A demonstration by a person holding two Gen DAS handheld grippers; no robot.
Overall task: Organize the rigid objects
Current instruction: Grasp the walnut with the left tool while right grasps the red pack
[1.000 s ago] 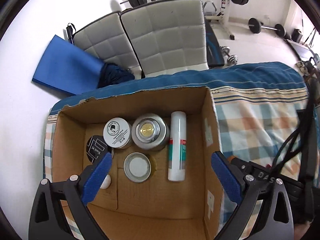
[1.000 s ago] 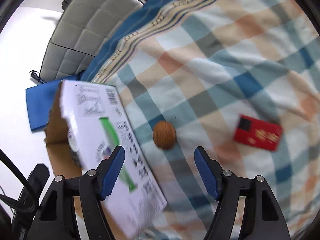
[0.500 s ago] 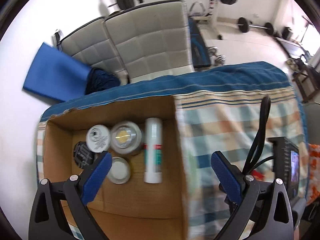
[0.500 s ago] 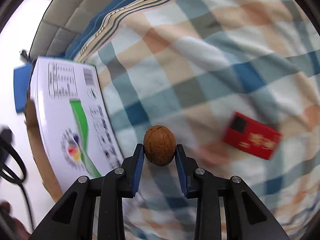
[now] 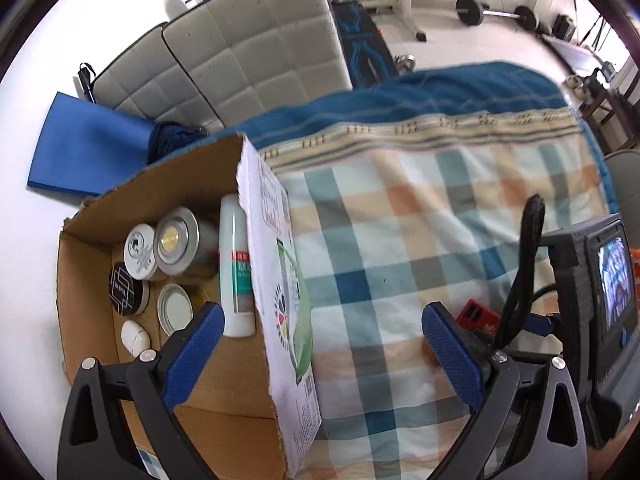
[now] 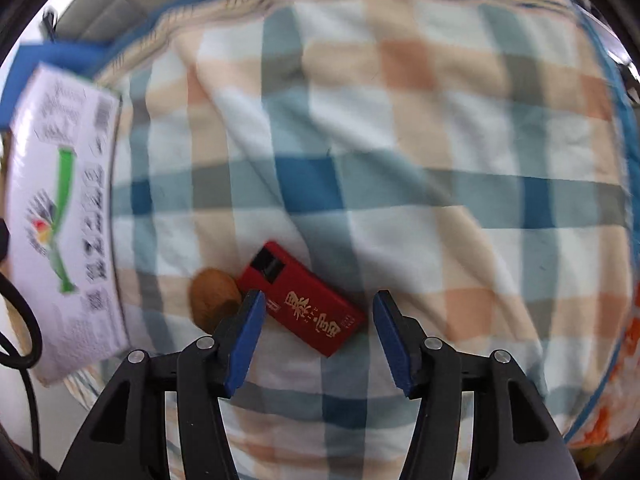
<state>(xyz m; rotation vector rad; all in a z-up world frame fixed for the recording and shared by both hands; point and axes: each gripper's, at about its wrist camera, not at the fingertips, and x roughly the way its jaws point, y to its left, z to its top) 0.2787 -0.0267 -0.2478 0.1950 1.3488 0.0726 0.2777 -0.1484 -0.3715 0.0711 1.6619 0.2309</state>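
Right wrist view was blurred, yet we saw our right gripper (image 6: pixel 318 336) with its fingers (image 6: pixel 244 340) spread apart and empty above the checked blanket (image 6: pixel 400 160) on the bed. A red box (image 6: pixel 304 300) with gold characters lay on the blanket between those fingers, slightly nearer the left one. A brown walnut (image 6: pixel 212 300) sat just beside the box at its left end, possibly touching it, partly hidden behind the left finger. The white printed wall of the cardboard box (image 6: pixel 60 208) stood at the left edge. In the left wrist view we held the left gripper (image 5: pixel 322 352) wide open, gripping nothing, one finger (image 5: pixel 196 356) over the inside of the cardboard box (image 5: pixel 88 320) and the other over the blanket. Inside the box we saw a white tube (image 5: pixel 236 268) lying along the right wall, a metal tin (image 5: pixel 176 240), a white-lidded jar (image 5: pixel 140 252), a black round lid (image 5: pixel 125 289), a pale round lid (image 5: pixel 174 309) and a small white oval piece (image 5: pixel 135 336). The red box (image 5: pixel 476 314) showed behind the right finger.
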